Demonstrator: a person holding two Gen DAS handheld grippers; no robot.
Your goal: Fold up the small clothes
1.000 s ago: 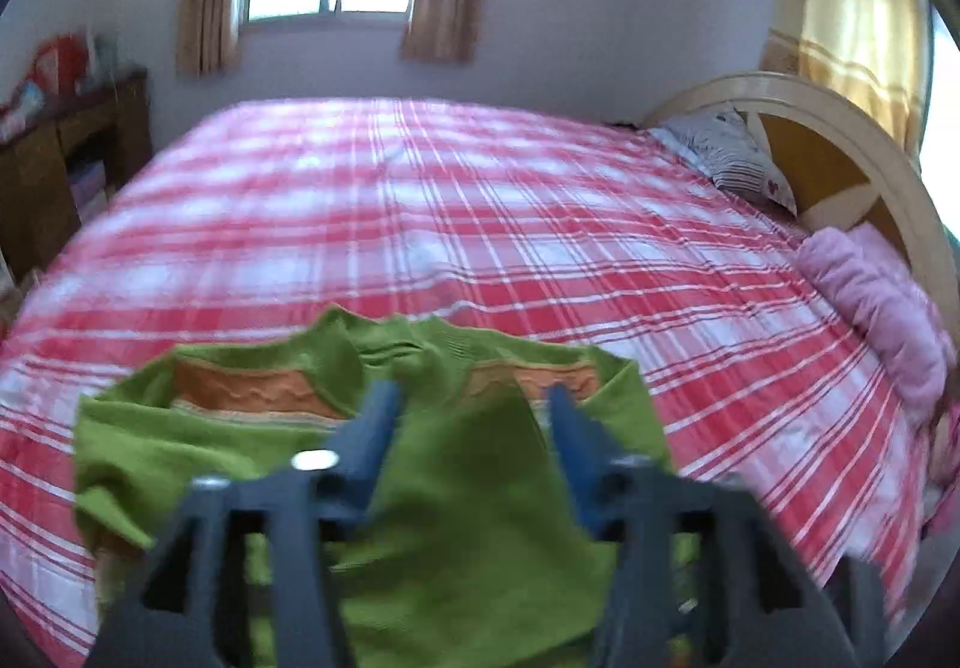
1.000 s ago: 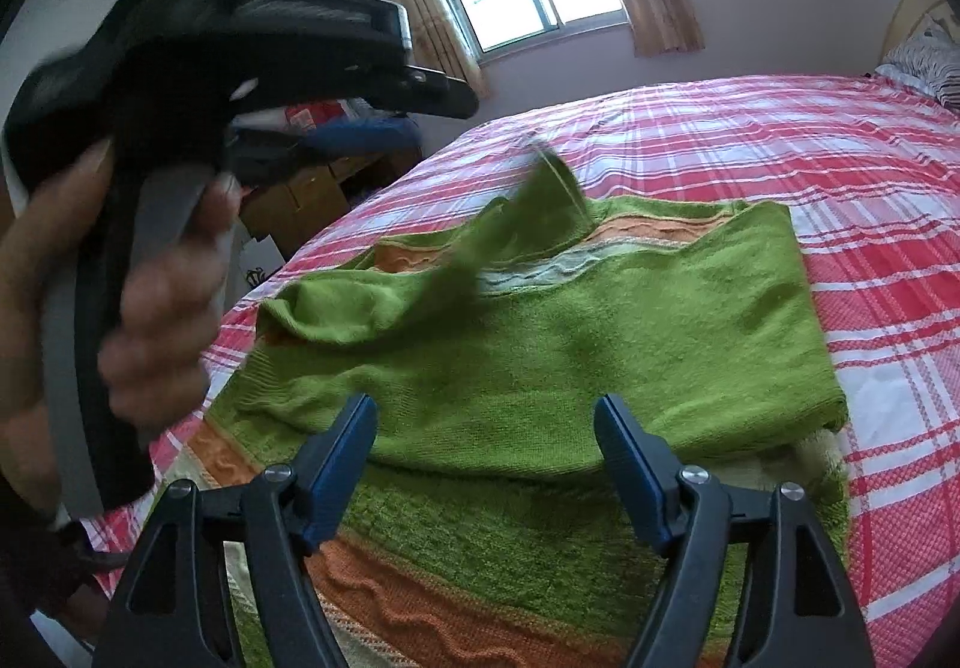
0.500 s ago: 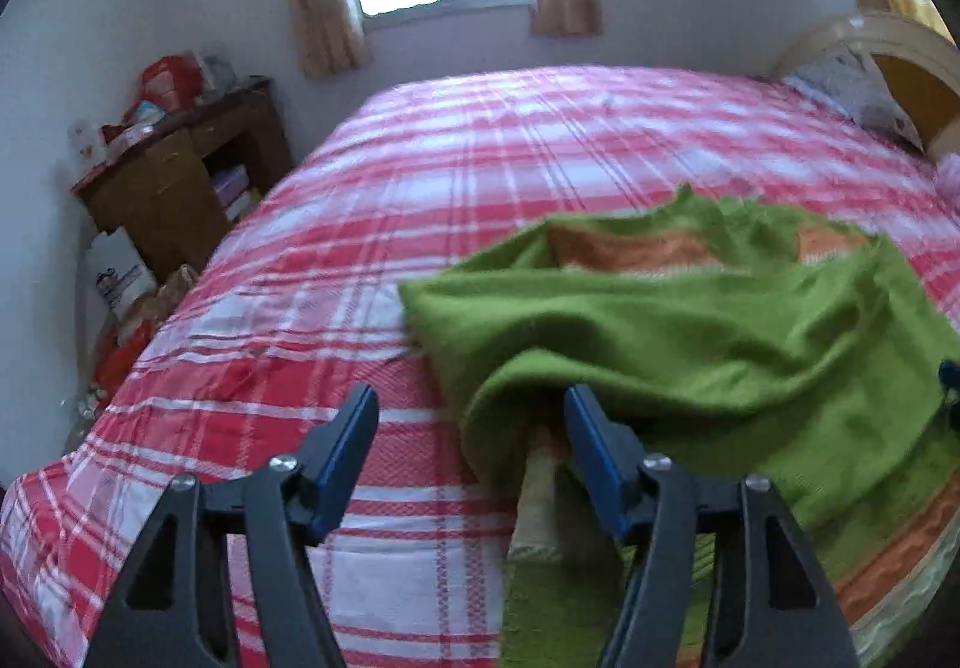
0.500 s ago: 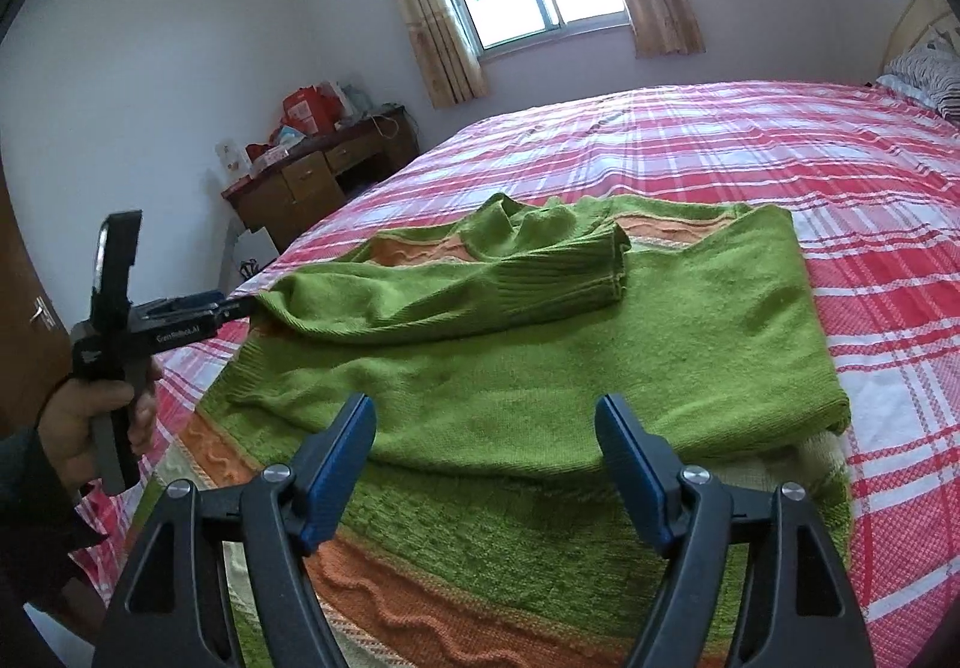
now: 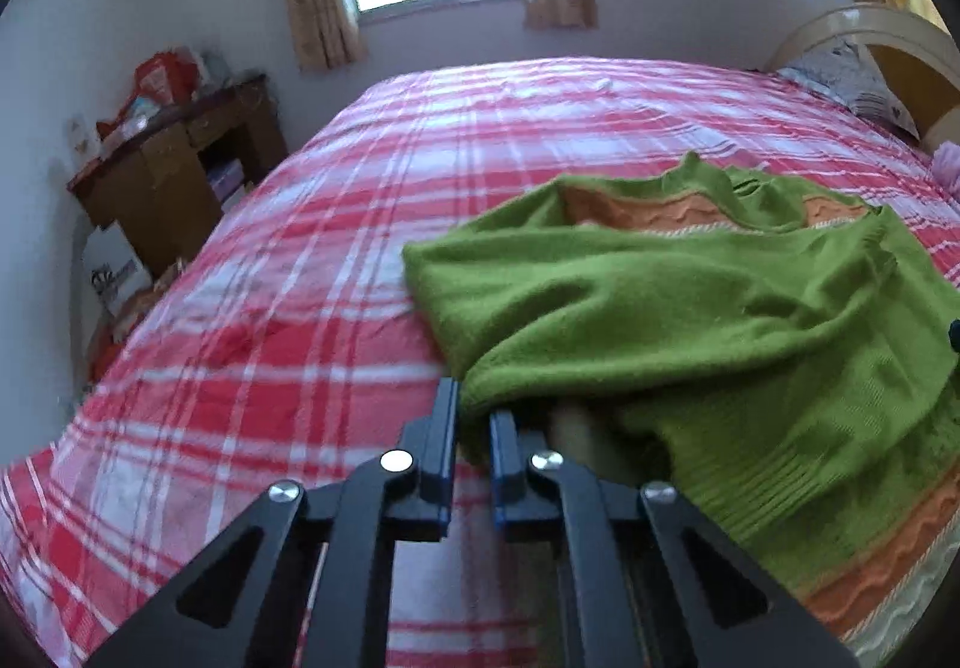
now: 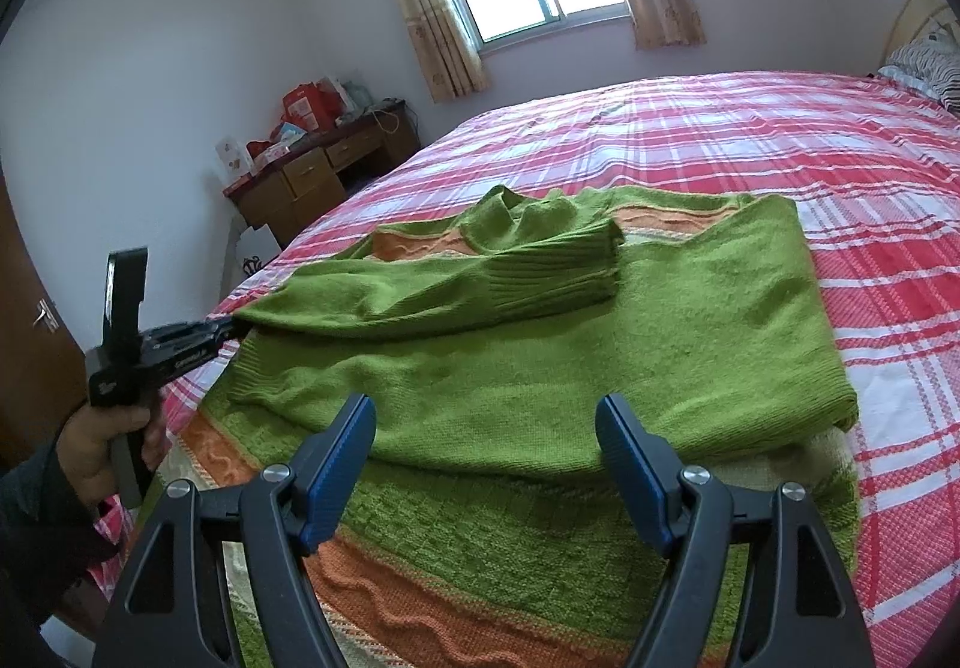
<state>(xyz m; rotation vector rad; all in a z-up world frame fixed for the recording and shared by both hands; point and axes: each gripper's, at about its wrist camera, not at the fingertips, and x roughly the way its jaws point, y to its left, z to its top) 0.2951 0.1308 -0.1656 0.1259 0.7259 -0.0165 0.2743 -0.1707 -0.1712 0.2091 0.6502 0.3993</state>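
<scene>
A green knit sweater with orange bands lies flat on the bed, one sleeve folded across its chest. My left gripper sits low at the sweater's left folded edge. Its jaws are closing, and the green knit is pinched between the two blue pads. The right wrist view shows that same gripper in a hand, its tip at the sleeve's shoulder fold. Over the sweater's lower part my right gripper stands open, with nothing between its fingers.
A red and white plaid sheet covers the wide bed. A wooden desk with boxes and bags stands by the wall on the left. At the far right are a pillow and the headboard.
My left gripper left the sleeve lying across the chest, swung to the sweater's left edge and sank. Its jaws went from wide apart to pinched on the fold. The right gripper stayed put.
</scene>
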